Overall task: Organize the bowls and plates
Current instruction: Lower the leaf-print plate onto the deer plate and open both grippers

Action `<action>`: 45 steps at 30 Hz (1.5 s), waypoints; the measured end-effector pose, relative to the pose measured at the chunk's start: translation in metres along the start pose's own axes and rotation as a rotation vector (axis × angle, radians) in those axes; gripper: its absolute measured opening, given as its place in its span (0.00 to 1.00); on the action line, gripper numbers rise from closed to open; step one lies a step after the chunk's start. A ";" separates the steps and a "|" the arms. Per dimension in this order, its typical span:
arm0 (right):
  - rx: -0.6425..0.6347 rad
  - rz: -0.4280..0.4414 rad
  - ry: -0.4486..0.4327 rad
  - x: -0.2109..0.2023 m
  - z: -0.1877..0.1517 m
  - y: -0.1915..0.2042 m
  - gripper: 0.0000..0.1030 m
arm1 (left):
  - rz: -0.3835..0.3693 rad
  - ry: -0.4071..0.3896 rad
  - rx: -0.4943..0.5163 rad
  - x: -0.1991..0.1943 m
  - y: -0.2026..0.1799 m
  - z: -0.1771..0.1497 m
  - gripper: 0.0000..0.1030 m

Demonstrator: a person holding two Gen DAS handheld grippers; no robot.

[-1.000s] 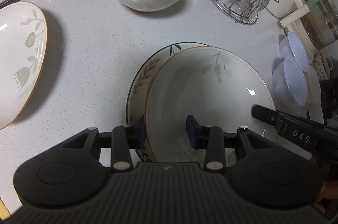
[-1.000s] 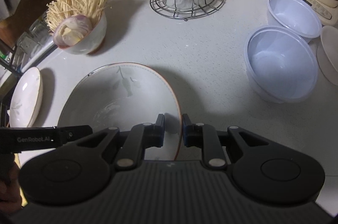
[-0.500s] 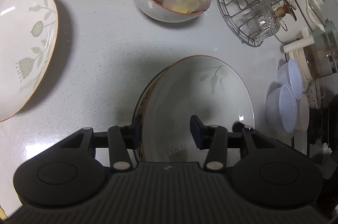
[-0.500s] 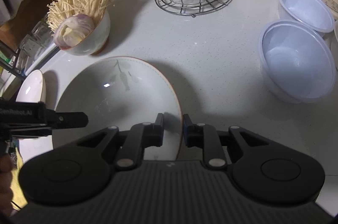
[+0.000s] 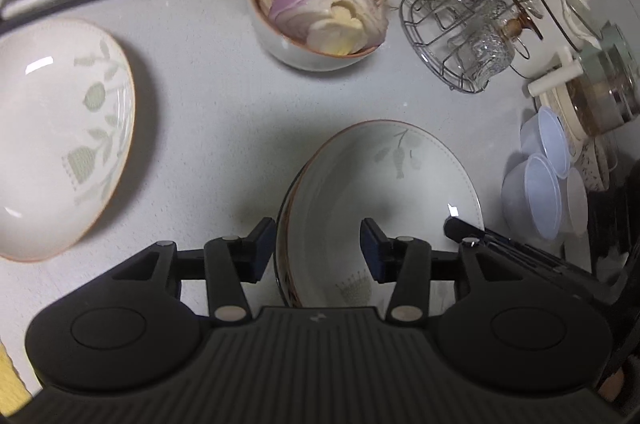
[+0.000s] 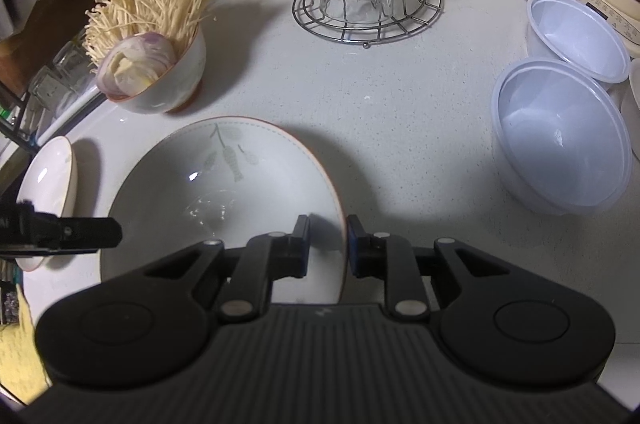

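A second ago the top plate [image 5: 384,192] sat off to one side of the plate beneath it [image 5: 285,224], leaving a broad crescent of the lower dish with its leaf pattern in sight. Now only a thin dark sliver of that lower rim shows at the left of the stack in the left wrist view, lower centre of the frame. I judge the two dishes to be nearly nested, so this stacking step looks close to done. The left tool [image 5: 318,248] has widened since then and has drawn back and up a little; the stack looks smaller in its frame.

The left tool's fingers stand well apart, straddling the stack's left rim: one pad [image 5: 262,244] is outside the edge, the other over the dish's inside, and neither clearly presses on it. The right tool [image 6: 328,244] is close to together, its pads either side of the top plate's right rim in the lower centre of its own view; it appears to pinch that rim, though a narrow gap shows beside one pad.

A third plate [image 5: 60,140] lies alone at the left edge of the surface [image 5: 200,104], well apart from the stack, and looks like the next candidate.
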State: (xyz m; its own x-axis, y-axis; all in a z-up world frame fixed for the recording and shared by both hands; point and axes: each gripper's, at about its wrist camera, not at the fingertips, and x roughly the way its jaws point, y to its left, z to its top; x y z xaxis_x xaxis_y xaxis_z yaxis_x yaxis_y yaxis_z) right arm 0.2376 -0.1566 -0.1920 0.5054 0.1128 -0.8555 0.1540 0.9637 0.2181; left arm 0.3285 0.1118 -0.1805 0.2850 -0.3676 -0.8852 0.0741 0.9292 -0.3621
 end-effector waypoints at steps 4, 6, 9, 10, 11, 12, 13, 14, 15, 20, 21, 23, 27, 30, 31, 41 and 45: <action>0.018 0.002 -0.025 -0.007 0.004 -0.001 0.22 | -0.006 -0.038 0.032 -0.012 -0.006 0.000 0.50; 0.017 0.001 -0.051 -0.015 0.006 0.000 0.22 | -0.009 -0.060 0.049 -0.019 -0.011 0.000 0.50; 0.014 0.005 -0.086 -0.028 0.012 0.001 0.22 | -0.008 -0.100 0.070 -0.033 -0.020 0.001 0.50; 0.015 0.011 -0.099 -0.034 0.014 0.002 0.22 | -0.011 -0.117 0.075 -0.038 -0.023 0.002 0.50; 0.012 0.019 -0.113 -0.040 0.016 0.003 0.22 | -0.012 -0.133 0.079 -0.045 -0.027 0.003 0.50; 0.005 0.027 -0.127 -0.046 0.018 0.004 0.22 | -0.015 -0.149 0.080 -0.051 -0.030 0.003 0.50; -0.005 0.034 -0.140 -0.053 0.021 0.006 0.22 | -0.018 -0.165 0.080 -0.058 -0.033 0.002 0.50; -0.013 0.043 -0.153 -0.059 0.022 0.008 0.22 | -0.019 -0.180 0.082 -0.064 -0.035 0.002 0.50; -0.020 0.054 -0.166 -0.066 0.024 0.010 0.22 | -0.021 -0.197 0.087 -0.070 -0.039 0.001 0.50; -0.032 0.121 -0.227 -0.103 0.030 0.014 0.22 | -0.002 -0.254 0.104 -0.100 -0.054 -0.009 0.50; -0.034 0.133 -0.238 -0.110 0.030 0.014 0.22 | 0.001 -0.266 0.107 -0.107 -0.059 -0.012 0.50; -0.040 0.161 -0.260 -0.123 0.031 0.014 0.22 | 0.003 -0.292 0.121 -0.119 -0.068 -0.018 0.50; -0.074 0.191 -0.289 -0.145 0.029 0.012 0.22 | 0.014 -0.340 0.125 -0.138 -0.083 -0.034 0.50; -0.118 0.213 -0.314 -0.161 0.023 0.010 0.22 | 0.024 -0.365 0.128 -0.148 -0.092 -0.048 0.50; -0.130 0.217 -0.325 -0.167 0.021 0.008 0.22 | 0.031 -0.371 0.134 -0.150 -0.096 -0.053 0.50; -0.190 0.238 -0.341 -0.192 -0.003 -0.012 0.22 | 0.048 -0.396 0.104 -0.154 -0.108 -0.095 0.50; -0.177 0.256 -0.318 -0.188 -0.011 -0.015 0.22 | 0.065 -0.388 0.077 -0.152 -0.106 -0.106 0.50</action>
State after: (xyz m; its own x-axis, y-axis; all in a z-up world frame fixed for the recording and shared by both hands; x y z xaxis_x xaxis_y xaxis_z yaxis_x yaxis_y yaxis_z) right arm 0.1311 -0.1896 -0.0395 0.7488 0.2995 -0.5913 -0.1439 0.9443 0.2961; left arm 0.1757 0.0655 -0.0384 0.6302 -0.2799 -0.7242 0.1111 0.9557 -0.2727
